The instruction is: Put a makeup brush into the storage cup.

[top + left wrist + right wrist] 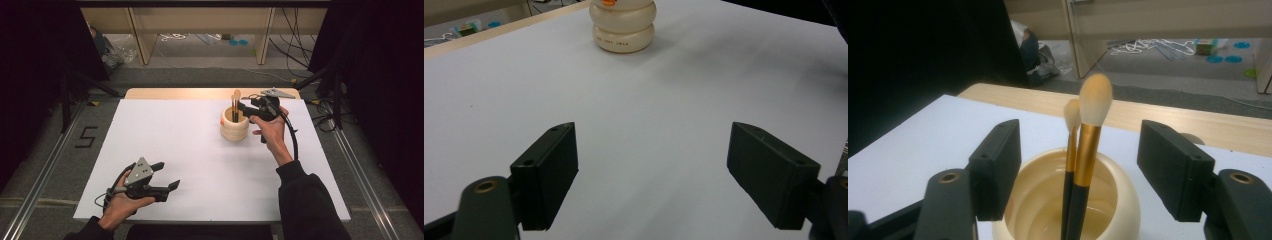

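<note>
A cream ring-shaped holder [234, 127] stands on the white table top [190, 145], right of the middle and toward the far edge. Two makeup brushes stand upright in it: a larger one [1088, 150] with a gold ferrule and a smaller one [1071, 120] just behind it. My right gripper [243, 106] hovers over the holder's rim, open, with the brush handles between its jaws and a gap on either side. Near the front left corner my left gripper [167, 175] rests low over the table, open with nothing in it. The holder [624, 30] lies far ahead of its jaws.
Black curtains close in both sides. Beyond the table's wooden far edge [210, 93] are shelf legs [141, 40], cables [295, 55] and small items on the floor. Metal rails [45, 175] run along the floor on each side of the table.
</note>
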A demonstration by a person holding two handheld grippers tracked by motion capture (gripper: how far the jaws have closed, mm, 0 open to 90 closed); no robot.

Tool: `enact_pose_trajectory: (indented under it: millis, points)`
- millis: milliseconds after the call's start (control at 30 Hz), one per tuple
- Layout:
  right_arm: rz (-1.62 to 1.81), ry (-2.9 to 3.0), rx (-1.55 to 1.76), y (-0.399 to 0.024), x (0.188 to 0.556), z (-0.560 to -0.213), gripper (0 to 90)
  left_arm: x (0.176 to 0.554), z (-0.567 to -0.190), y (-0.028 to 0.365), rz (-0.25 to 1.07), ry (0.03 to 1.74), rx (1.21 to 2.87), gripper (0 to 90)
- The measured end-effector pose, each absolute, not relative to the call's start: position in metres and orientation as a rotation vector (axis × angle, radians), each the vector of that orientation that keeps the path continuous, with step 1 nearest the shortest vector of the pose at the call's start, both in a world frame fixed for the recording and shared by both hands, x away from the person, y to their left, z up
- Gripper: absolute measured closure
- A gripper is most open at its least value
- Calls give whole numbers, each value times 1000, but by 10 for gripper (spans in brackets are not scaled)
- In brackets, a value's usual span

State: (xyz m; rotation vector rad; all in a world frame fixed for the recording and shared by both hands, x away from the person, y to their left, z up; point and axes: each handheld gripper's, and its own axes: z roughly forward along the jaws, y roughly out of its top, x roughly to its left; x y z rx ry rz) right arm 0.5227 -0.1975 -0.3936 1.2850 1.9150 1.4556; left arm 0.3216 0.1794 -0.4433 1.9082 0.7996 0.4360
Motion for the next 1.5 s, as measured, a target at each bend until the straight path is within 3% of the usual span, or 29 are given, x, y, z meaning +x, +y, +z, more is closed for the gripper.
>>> enact_pose_trajectory:
  millis: [300, 1500]
  points:
    - [1442, 1923, 1269, -197, 514, -389, 273, 322, -443, 179, 434, 798, 1907, 204]
    - [1412, 2022, 1180, -188, 464, -390, 208, 322, -442, 181, 444, 803, 1896, 203]
